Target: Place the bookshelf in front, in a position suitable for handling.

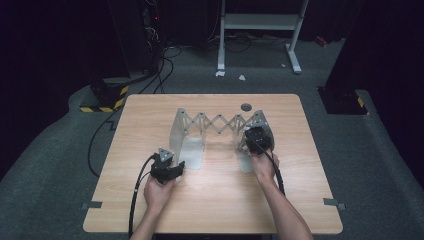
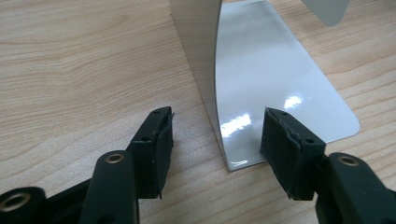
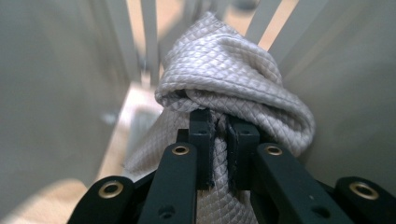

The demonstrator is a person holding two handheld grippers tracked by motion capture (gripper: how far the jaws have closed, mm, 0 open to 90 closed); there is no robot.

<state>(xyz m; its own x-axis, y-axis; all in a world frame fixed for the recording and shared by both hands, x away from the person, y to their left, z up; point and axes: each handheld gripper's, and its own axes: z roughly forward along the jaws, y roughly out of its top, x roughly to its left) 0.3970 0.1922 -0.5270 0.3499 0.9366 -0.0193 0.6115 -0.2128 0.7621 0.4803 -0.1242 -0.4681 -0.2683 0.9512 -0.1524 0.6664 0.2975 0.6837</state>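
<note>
Cloth pinched beside the right panel of an expanding metal rack

The right gripper (image 3: 219, 135) has its jaws clamped on a white quilted cloth (image 3: 229, 79), mid-frame in its view, hemmed in by grey rack panels on both sides. In the high view the rack (image 1: 220, 122) sits centre on the table (image 1: 150, 115). The left gripper (image 2: 215, 140), lower left, stands agape astride the left panel's (image 2: 261, 84) foot, not touching it.

My right claw (image 1: 258, 136) hides the cloth (image 3: 233, 79) from above. The rack's walls (image 3: 51, 107) beside it blur. The cloth's lower end is cut off.
</note>
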